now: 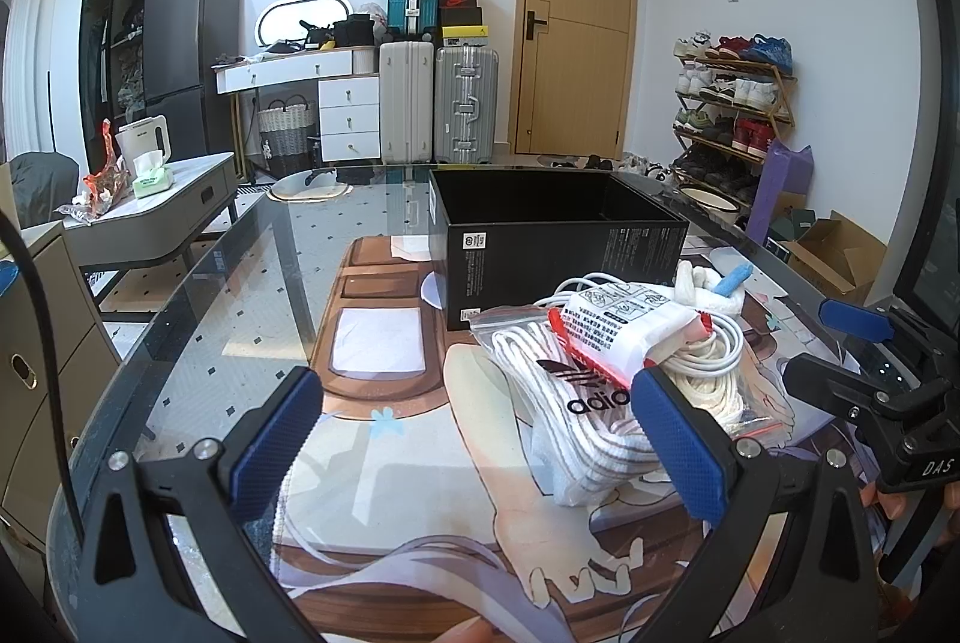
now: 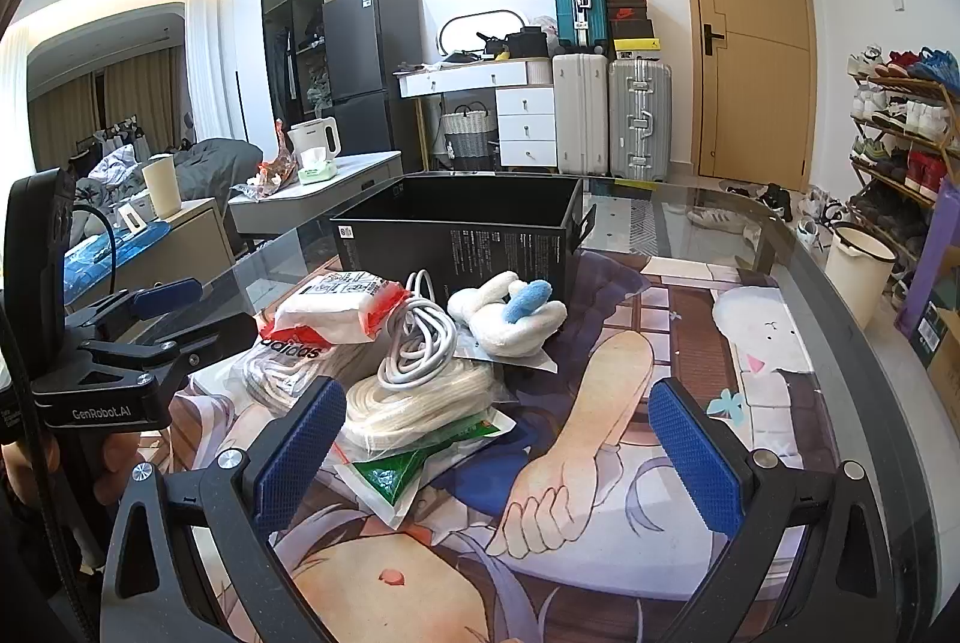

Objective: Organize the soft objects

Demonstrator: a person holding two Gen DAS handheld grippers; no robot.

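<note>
A pile of soft things lies on the printed mat in front of an open black box point(image 1: 564, 247) point(image 2: 456, 229). It holds white Adidas socks in a clear bag point(image 1: 576, 403) point(image 2: 294, 349), a red-and-white tissue pack point(image 1: 624, 331) point(image 2: 336, 307), a coiled white cable point(image 2: 420, 343), bagged white rope point(image 2: 414, 403), a green packet point(image 2: 414, 469) and a white-and-blue plush toy point(image 2: 510, 313) point(image 1: 714, 283). My left gripper point(image 1: 480, 451) is open, just short of the socks. My right gripper point(image 2: 498, 451) is open, its left finger beside the rope bag.
The glass table point(image 1: 240, 319) point(image 2: 780, 247) carries the mat. Behind stand a side table with a kettle point(image 1: 144, 138), suitcases point(image 1: 438, 102), a door point(image 2: 750, 42), a shoe rack point(image 1: 732, 102) and a white bucket point(image 2: 858, 265).
</note>
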